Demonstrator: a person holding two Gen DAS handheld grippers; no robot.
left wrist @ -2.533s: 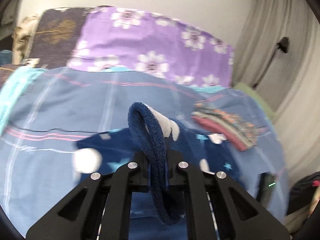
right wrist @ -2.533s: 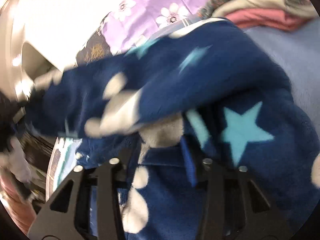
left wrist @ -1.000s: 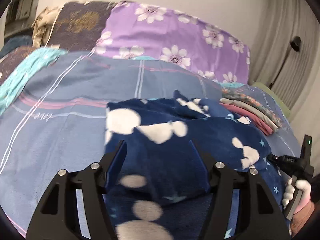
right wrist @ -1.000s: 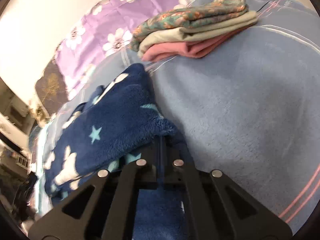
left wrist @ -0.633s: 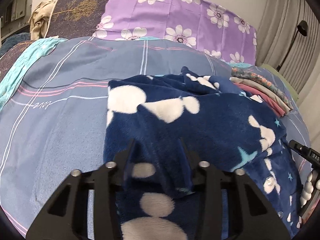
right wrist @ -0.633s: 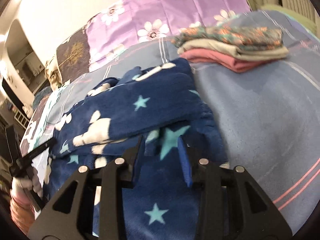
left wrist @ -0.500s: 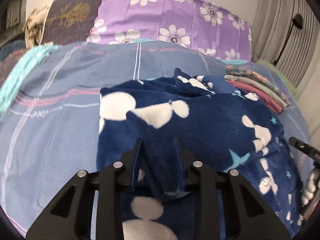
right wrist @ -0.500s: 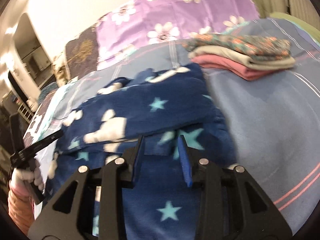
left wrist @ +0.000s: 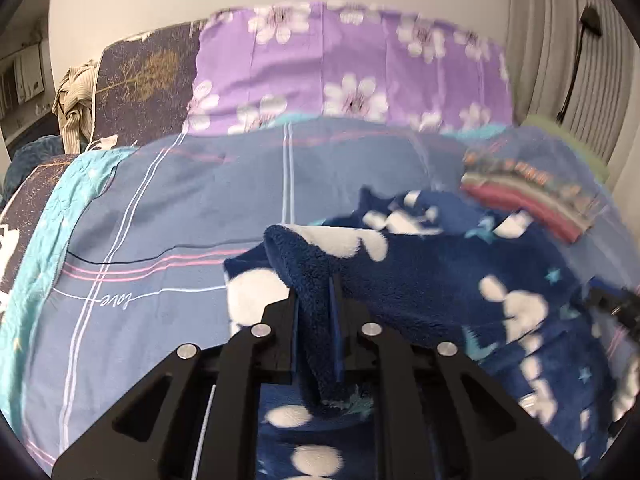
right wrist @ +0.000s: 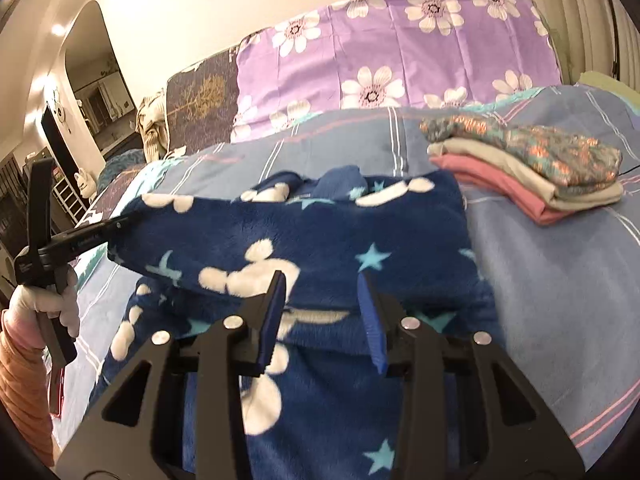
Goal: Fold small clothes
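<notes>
The left gripper (left wrist: 316, 312) pinches a raised fold of the navy fleece garment with white blobs and pale stars (right wrist: 320, 236), which lies on the blue striped bedspread (right wrist: 560, 280). The right gripper (right wrist: 322, 312) hovers spread above the garment's near part. Beyond the garment sits a stack of folded clothes in pink, beige and floral cloth (right wrist: 532, 164).

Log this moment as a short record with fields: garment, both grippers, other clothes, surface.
garment: navy fleece garment with white shapes and stars, partly folded
left gripper: jaws shut on a bunched fold of the fleece, lifting it
right gripper: jaws open, over the fleece, gripping nothing
other clothes: folded stack, floral on top, pink at bottom
surface: blue striped bedspread
</notes>
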